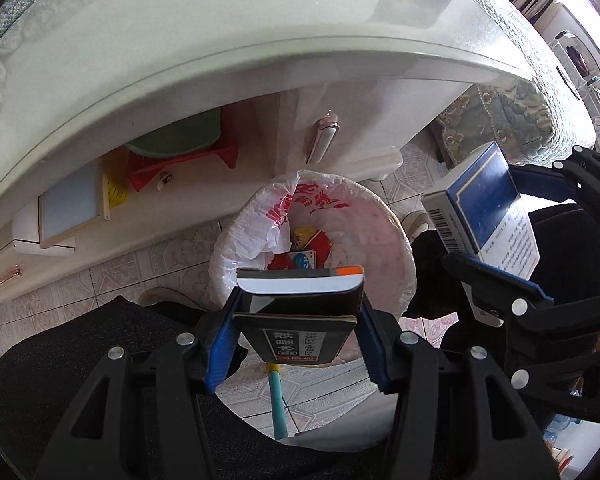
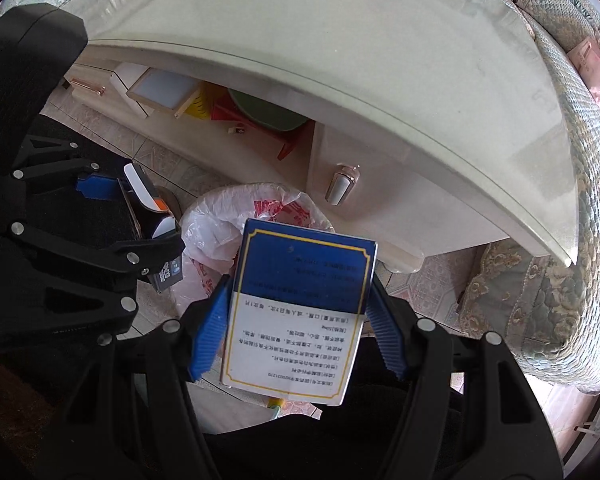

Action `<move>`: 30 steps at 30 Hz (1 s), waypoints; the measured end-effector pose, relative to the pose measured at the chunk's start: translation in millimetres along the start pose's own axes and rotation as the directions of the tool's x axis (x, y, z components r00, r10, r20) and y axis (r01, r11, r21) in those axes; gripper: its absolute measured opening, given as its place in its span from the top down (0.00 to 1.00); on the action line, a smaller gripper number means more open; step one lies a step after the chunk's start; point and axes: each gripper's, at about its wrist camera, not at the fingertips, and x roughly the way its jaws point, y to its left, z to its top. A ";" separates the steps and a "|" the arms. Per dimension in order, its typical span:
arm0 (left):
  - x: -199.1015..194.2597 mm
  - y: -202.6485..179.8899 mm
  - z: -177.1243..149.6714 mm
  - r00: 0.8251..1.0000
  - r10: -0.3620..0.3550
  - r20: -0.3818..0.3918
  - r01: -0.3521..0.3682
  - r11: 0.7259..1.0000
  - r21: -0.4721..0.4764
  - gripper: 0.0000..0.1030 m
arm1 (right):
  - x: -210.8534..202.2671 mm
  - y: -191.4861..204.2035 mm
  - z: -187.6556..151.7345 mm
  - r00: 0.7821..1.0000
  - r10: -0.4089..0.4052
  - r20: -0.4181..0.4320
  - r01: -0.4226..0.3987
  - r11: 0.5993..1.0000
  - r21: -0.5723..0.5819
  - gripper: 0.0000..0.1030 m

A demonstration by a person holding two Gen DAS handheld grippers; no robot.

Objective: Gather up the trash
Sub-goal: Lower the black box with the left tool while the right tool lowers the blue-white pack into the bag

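I see the left gripper (image 1: 298, 320) clamped on a dark box (image 1: 300, 300), held directly above the lined bin (image 1: 380, 240) beside the table (image 1: 220, 40). The right gripper (image 2: 296, 320) grips a blue-and-white box (image 2: 300, 304) by its sides, also over the bin (image 2: 216, 216).

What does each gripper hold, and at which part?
The left gripper grips a black box by its two narrow sides. The right gripper grips a blue and white box by its long edges.

Bright daylight, sharp focus, fisheye-bent dark edges.
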 end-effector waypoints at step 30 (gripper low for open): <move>135.2 14.6 5.4 0.982 0.065 -0.178 -0.074 0.996 -0.045 0.49 | 133.5 -7.7 -24.5 0.987 0.002 -0.161 0.008 0.998 0.060 0.38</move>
